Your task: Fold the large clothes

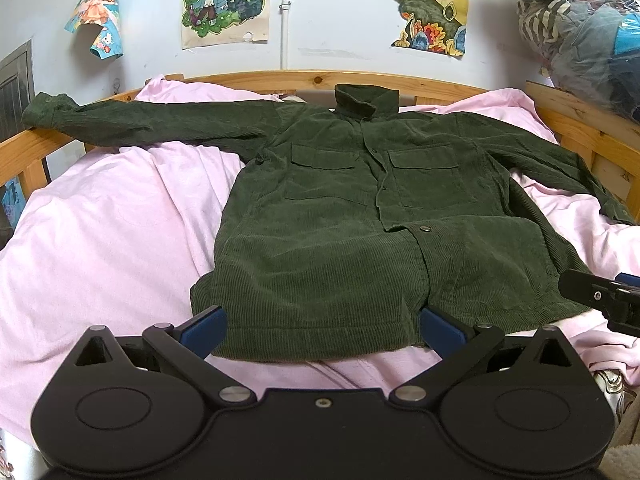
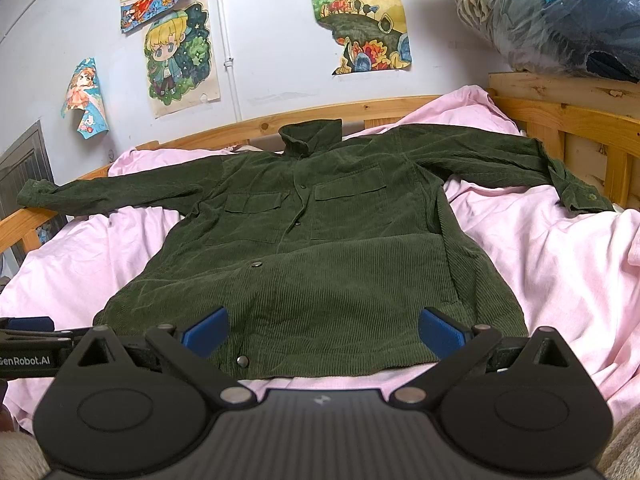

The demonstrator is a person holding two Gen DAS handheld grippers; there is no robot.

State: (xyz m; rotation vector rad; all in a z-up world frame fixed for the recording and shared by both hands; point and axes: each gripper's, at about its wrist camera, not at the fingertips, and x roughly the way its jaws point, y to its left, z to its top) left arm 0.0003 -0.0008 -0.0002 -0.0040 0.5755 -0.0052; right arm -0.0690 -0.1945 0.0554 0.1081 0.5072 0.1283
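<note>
Left wrist view looks over a green corduroy jacket (image 1: 340, 216) spread flat, front up, on the pink sheet (image 1: 112, 216) of a wooden-railed bed (image 1: 580, 120), sleeves out to both sides. Left gripper (image 1: 322, 326) and right gripper (image 2: 322, 328) both hover at the hem, jaws spread wide, holding nothing.
</note>
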